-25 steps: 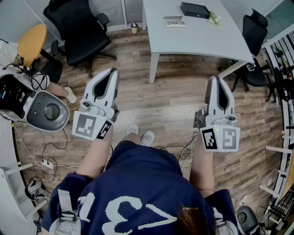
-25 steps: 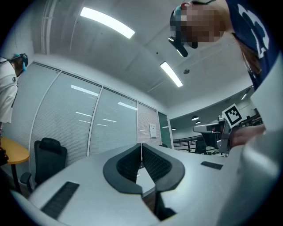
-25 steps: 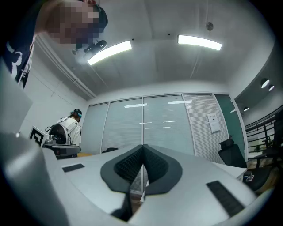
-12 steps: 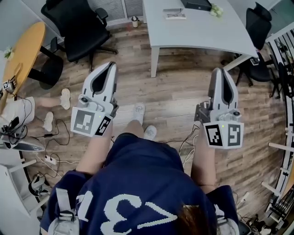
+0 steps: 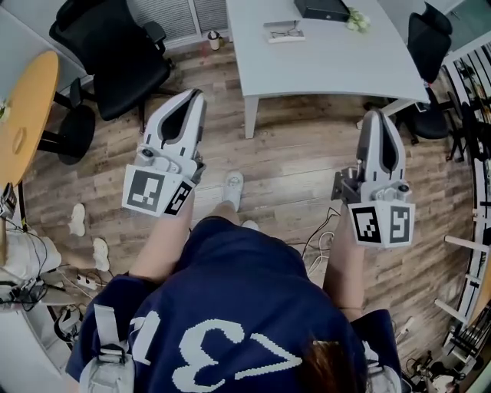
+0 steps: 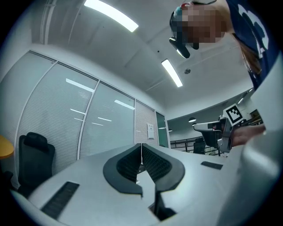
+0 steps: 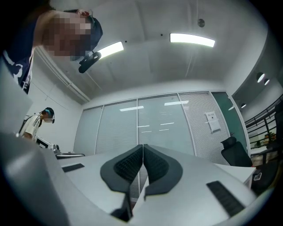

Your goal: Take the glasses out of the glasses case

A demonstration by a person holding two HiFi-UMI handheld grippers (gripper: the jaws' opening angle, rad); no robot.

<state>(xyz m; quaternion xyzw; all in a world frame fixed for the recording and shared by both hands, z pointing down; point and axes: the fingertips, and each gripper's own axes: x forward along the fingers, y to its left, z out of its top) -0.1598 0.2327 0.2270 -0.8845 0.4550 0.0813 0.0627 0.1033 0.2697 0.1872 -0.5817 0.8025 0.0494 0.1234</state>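
Over the wooden floor (image 5: 291,165), well apart from the tabletop (image 5: 330,61), the left hand-held gripper (image 5: 194,95) has its jaws pressed together with nothing between them. The right hand-held gripper (image 5: 376,115) is the same: jaws together, holding nothing. Both point toward the tabletop, one on each side of the person's body. The black glasses case (image 5: 322,8) lies at the far side of the tabletop, lid down. To its right lies a small green thing (image 5: 354,21), and to its left a pale flat thing (image 5: 282,31), too small to make out. A black chair (image 5: 115,46) stands off the left edge.
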